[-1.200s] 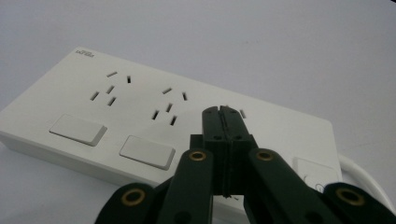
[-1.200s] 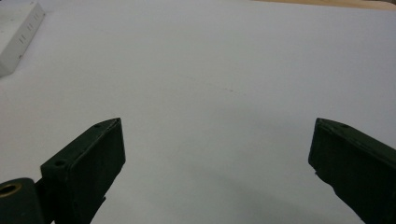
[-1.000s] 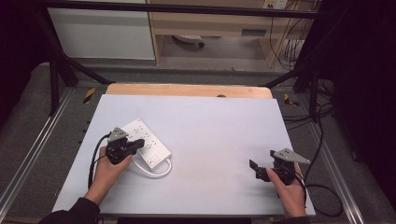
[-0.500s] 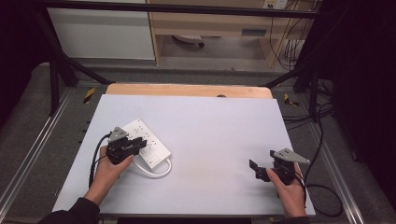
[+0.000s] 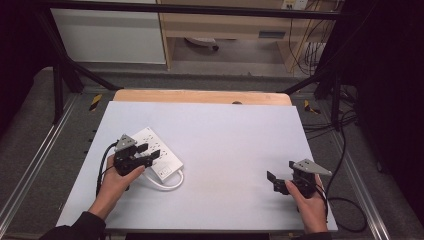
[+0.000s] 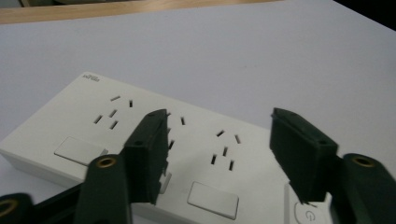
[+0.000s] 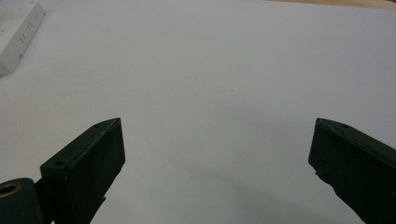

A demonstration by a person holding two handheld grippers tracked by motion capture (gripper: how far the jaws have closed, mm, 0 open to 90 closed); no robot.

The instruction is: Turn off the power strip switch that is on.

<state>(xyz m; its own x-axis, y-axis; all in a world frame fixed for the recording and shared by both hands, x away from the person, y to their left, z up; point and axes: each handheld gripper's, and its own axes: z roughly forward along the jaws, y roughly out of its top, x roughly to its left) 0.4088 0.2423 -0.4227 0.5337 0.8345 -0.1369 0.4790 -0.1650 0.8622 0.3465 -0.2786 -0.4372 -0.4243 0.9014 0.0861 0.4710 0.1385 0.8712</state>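
White plastic: one power strip (image 5: 155, 151), lying flat and skewed on the left half of the pale grey table (image 5: 230, 135). Three groups of socket slots counted along its top in the left gripper view, with flat rocker switches along the near edge and a round power button at one end. One white cord (image 5: 162, 183) looping out just beside its near corner. Two grippers in all. Over the strip's near end, the left gripper (image 6: 219, 154), jaws just opened, now moderately apart, nothing pinched between them. Well right of the strip, near the table's front edge, the right gripper (image 7: 215, 163), jaws spread wide over bare tabletop, holding nothing.
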